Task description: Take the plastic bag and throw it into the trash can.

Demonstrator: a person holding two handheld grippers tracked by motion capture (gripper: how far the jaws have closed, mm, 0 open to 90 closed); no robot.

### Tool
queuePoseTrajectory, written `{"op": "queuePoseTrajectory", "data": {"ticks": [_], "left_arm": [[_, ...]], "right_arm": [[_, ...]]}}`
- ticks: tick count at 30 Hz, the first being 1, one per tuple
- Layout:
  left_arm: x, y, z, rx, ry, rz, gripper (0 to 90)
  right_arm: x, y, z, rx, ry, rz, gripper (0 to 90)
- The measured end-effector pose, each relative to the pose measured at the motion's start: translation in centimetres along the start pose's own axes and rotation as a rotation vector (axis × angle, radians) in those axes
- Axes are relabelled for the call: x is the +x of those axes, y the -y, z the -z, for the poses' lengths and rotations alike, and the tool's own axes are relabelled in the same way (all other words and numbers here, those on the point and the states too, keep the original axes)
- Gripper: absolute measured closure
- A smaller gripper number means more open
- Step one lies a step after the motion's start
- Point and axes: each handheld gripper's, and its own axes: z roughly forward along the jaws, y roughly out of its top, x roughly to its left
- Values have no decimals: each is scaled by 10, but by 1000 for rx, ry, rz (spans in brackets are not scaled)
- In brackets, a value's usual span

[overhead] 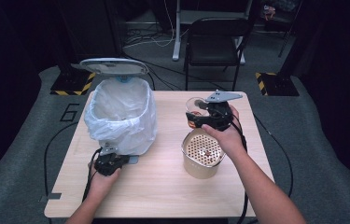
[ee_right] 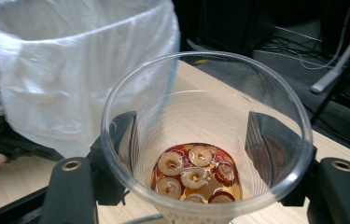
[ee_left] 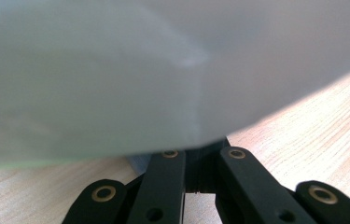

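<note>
- One clear plastic cup [ee_right: 207,140] is clamped between the jaws of the right gripper [overhead: 212,114], one pad pressed on each side of its wall; it is held upright above the counter [overhead: 163,186].
- Inside the cup, at the bottom, sits a shallow amber liquid with several round, red-rimmed slices [ee_right: 193,177] lying in it.
- In the high view the cup is at the far right part of the counter, just beyond a metal pot [overhead: 202,156] fitted with a perforated strainer insert; a few small bits lie on the insert.
- The right hand [overhead: 226,135] grips the gripper over the pot's far rim.
- Left of the cup stands a bin [overhead: 121,116] lined with a white plastic bag, its grey lid [overhead: 114,66] raised at the back.
- The left gripper [overhead: 109,162] lies low at the near foot of the bin; its jaws are closed together, tips hidden under the bag, so what, if anything, they pinch cannot be told.
- The left hand [overhead: 102,179] rests on the counter behind it.
- Beyond the counter, a dark chair [overhead: 214,42] stands on grey floor.
</note>
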Motion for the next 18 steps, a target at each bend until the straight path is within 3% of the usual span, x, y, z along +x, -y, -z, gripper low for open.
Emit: {"op": "queuePoseTrajectory", "data": {"ticks": [18], "left_arm": [[0,0,0,0,-1,-2,900]], "right_arm": [[-40,25,9,18,96,-15,343]]}}
